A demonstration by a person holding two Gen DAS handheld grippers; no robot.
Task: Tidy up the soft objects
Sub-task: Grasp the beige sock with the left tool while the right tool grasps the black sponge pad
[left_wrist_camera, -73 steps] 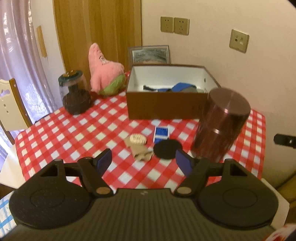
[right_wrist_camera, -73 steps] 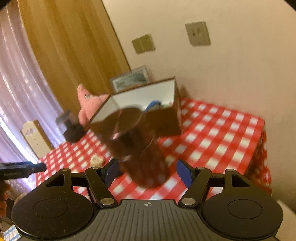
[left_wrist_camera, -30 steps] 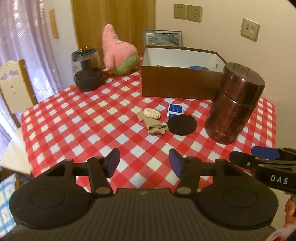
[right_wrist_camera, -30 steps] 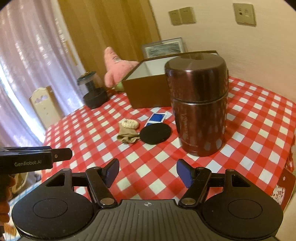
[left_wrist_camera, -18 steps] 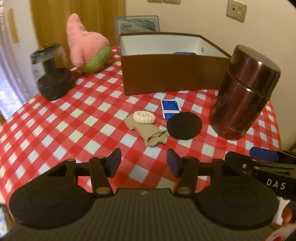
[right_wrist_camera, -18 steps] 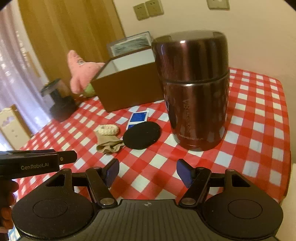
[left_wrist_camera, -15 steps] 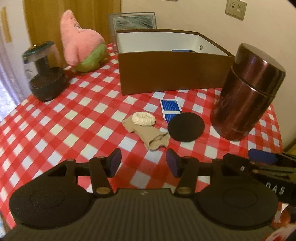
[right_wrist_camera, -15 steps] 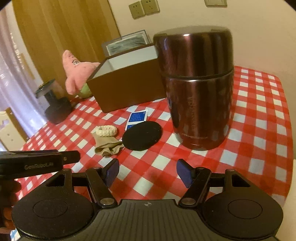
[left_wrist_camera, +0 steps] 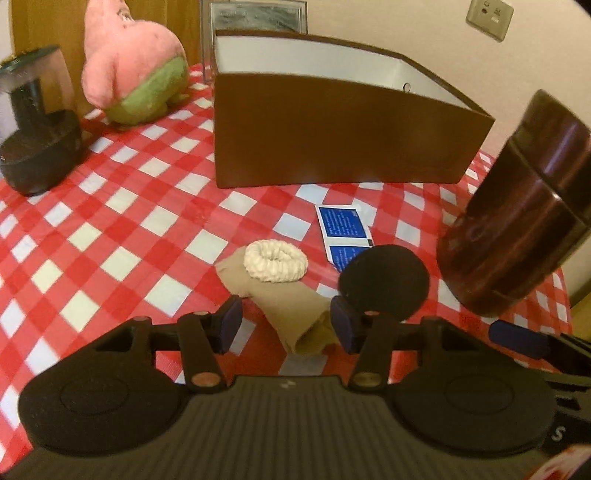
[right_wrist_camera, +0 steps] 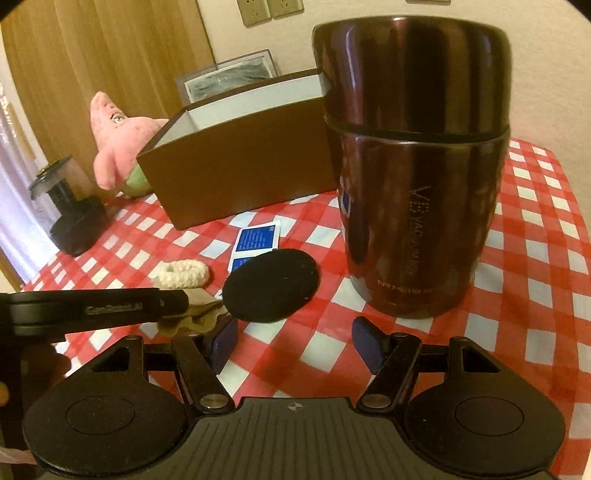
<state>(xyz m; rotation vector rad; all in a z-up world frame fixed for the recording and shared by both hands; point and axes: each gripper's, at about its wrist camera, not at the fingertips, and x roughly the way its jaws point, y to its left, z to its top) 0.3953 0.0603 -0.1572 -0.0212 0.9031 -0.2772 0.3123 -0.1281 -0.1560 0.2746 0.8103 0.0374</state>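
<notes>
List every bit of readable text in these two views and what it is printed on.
"VACUUM", partly legible, runs vertically down the brown flask; the line near its base is too blurred.
"GenRobot.AI", blurred, on the left gripper as the right view shows it.
"S" on the right gripper, at the left view's edge.
Blue packet: print too small.

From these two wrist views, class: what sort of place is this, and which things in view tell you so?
Probably a home dining corner. The table wears a red-and-white checked tablecloth, a pink plush toy sits by a framed picture leaning on the wall, and wall sockets and a wooden door stand behind.
</notes>
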